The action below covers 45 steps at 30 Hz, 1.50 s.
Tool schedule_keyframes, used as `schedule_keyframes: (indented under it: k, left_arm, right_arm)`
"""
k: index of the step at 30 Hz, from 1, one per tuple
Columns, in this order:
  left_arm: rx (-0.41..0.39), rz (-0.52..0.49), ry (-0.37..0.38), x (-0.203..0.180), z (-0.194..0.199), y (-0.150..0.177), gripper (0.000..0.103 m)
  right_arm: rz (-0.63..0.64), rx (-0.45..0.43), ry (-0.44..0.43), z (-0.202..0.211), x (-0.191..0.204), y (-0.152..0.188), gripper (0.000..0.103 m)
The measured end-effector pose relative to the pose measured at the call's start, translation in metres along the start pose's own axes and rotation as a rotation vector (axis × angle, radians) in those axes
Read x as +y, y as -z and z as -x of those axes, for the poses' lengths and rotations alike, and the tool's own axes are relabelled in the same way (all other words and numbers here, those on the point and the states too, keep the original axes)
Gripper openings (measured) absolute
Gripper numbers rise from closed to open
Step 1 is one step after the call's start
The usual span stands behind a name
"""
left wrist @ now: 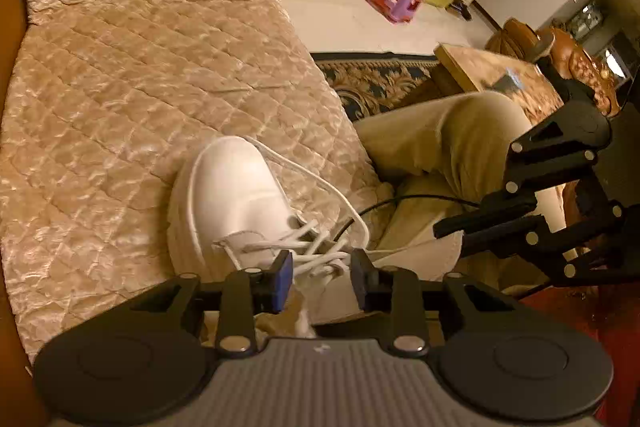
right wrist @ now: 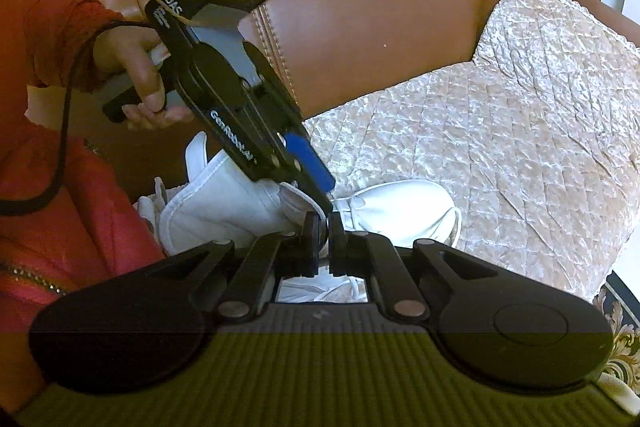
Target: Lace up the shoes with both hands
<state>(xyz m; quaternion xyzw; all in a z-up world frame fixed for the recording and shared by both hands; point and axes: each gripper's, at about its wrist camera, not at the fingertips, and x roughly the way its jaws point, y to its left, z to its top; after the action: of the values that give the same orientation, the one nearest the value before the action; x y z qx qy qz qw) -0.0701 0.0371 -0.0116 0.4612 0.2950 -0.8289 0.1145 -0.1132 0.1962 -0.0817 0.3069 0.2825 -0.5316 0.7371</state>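
Shoe (left wrist: pixel 236 203) on quilted cover (left wrist: pixel 120 87) — laces (left wrist: pixel 320 251) between spread left tongs (left wrist: pixel 322 277).

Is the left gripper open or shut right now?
Open. The left gripper has a clear gap between its blue pads, with the shoe's laces visible between them, ungripped.

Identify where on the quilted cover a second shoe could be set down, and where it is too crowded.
Free: the beige quilted sofa cover left of and beyond the white leather shoe's toe. Crowded: the laces, where both the left hand-held gripper and right hand-held gripper meet.
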Motion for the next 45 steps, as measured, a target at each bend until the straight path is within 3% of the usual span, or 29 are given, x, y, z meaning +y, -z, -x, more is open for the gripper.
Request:
schedule_keyframes:
  k: [1,7,10,15,18,22,26,30,32,35,42,45]
  left_arm:
    - [0.005,-0.001,-0.003,-0.001,-0.001,0.001,0.013]
    - [0.017,-0.012,-0.027,-0.007,-0.006,0.006,0.001]
    - [-0.057,0.01,-0.05,-0.015,0.006,0.004,0.001]
    - [-0.249,0.081,-0.059,-0.01,0.037,-0.011,0.0]
    - [-0.304,0.102,-0.063,-0.004,0.048,-0.016,0.0]
    - [-0.328,0.119,-0.076,-0.001,0.052,-0.018,0.0]
    - [-0.326,0.162,-0.079,0.004,0.052,-0.014,0.0]
    - [-0.348,0.22,-0.09,0.011,0.052,-0.007,0.001]
    - [-0.355,0.242,-0.109,0.014,0.054,-0.003,0.006]
    - [-0.358,0.263,-0.123,0.017,0.057,0.003,0.009]
    - [-0.369,0.316,-0.117,0.029,0.058,0.01,0.024]
    - [-0.365,0.324,-0.111,0.031,0.055,0.012,0.027]
  right_arm:
    - [-0.001,-0.001,0.0,0.0,0.0,0.0,0.008]
    - [-0.017,-0.008,-0.006,0.0,-0.004,0.002,0.008]
    - [-0.02,-0.014,-0.01,-0.001,-0.004,0.002,0.008]
    - [-0.025,-0.027,-0.02,-0.003,-0.006,0.001,0.008]
    - [-0.065,-0.024,-0.061,-0.004,-0.012,0.001,0.016]
    - [-0.234,-0.042,-0.184,0.0,-0.042,0.004,0.034]
    - [-0.482,-0.159,-0.234,0.016,-0.104,0.012,0.035]
    - [-0.386,-0.021,-0.21,-0.03,-0.135,0.005,0.034]
    - [-0.315,0.037,-0.299,-0.061,-0.129,0.004,0.034]
    - [-0.205,0.102,-0.42,-0.087,-0.099,-0.025,0.034]
    - [-0.243,0.172,-0.515,-0.115,-0.095,-0.038,0.034]
    - [-0.352,0.229,-0.543,-0.128,-0.109,-0.03,0.024]
